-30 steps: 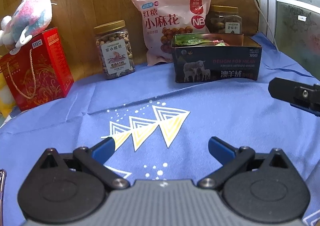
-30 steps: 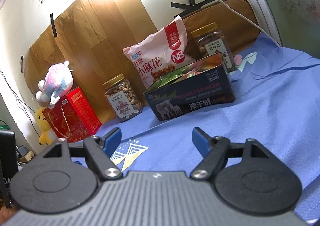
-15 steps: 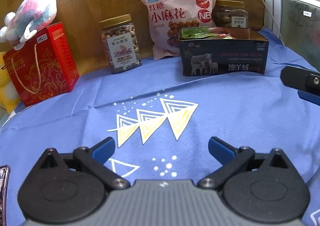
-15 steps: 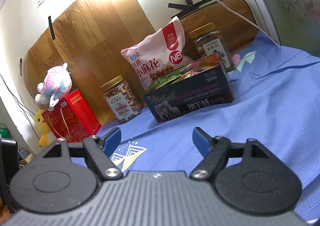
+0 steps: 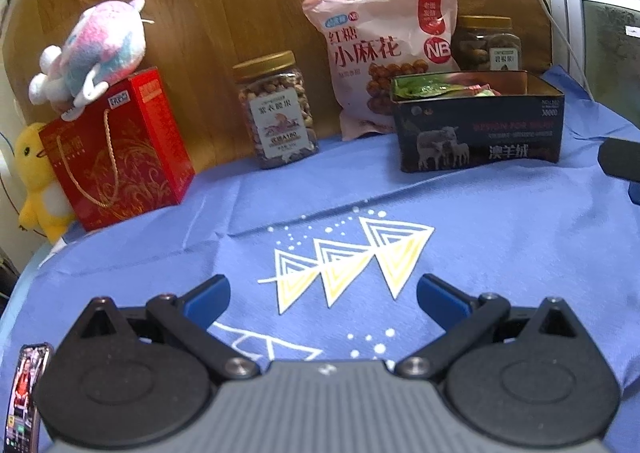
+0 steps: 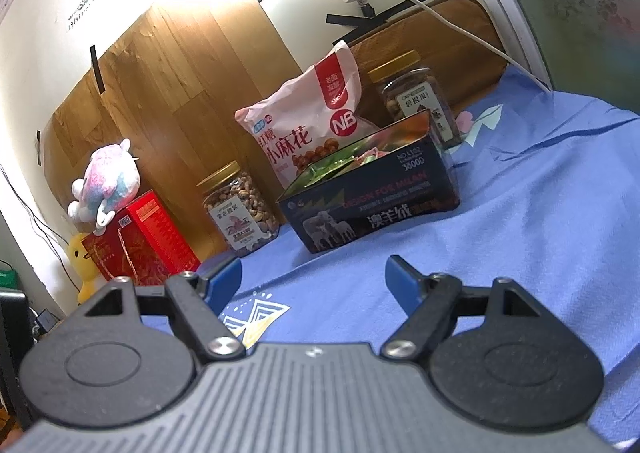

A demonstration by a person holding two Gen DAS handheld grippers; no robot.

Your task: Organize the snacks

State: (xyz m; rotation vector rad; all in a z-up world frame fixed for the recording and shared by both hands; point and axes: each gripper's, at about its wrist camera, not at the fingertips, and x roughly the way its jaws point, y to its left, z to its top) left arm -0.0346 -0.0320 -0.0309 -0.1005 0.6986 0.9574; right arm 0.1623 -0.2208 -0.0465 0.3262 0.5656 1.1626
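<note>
a blue cloth (image 5: 500, 253) covers the table, its middle bare, and the snack packets already sit in the dark tin (image 5: 480, 133) at the back beside the pink bag (image 5: 380, 65) and nut jar (image 5: 276, 109), so the sorting looks about done, though i can't see deep inside. the left gripper (image 5: 322, 299) and right gripper (image 6: 314, 281) both hover spread wide, holding and touching nothing.
</note>
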